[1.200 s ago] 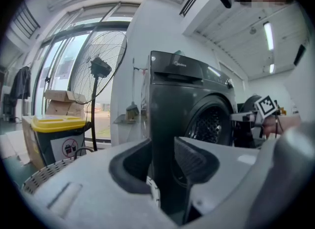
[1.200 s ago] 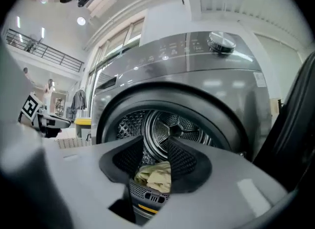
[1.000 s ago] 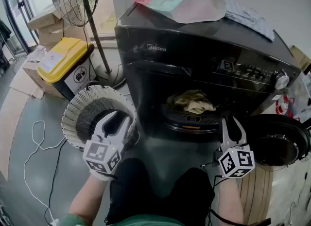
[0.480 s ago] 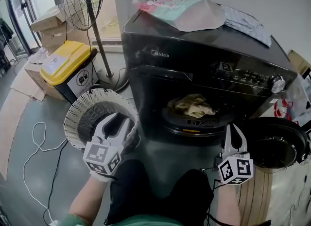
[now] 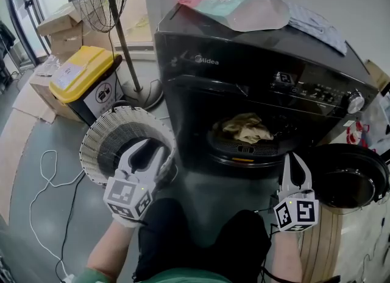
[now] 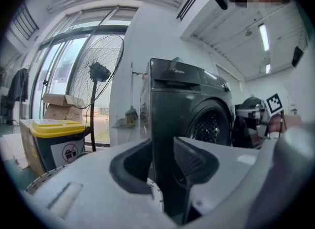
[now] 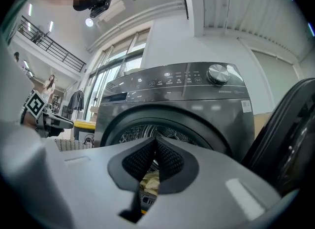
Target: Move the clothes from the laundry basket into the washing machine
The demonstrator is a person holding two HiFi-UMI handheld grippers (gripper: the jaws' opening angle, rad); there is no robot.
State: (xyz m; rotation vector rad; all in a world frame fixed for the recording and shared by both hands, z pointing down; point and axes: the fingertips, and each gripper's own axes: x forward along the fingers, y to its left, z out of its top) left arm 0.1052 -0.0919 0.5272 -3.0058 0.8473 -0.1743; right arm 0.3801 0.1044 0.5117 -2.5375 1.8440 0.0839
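Beige clothes (image 5: 247,128) in drum (image 5: 226,146), beyond closed right hand-held gripper (image 5: 292,157)

The person wears black trousers (image 5: 201,242) and a green top (image 5: 177,276). The left gripper (image 5: 148,153) and the right gripper (image 5: 291,157) are white plastic. Their pads (image 7: 139,161) are black and bumpy. Each has a cube (image 5: 128,195) with black-and-white squares.

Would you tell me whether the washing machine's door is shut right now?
No, the door hangs open at the right of the washing machine, and a yellowish cloth shows in its drum.
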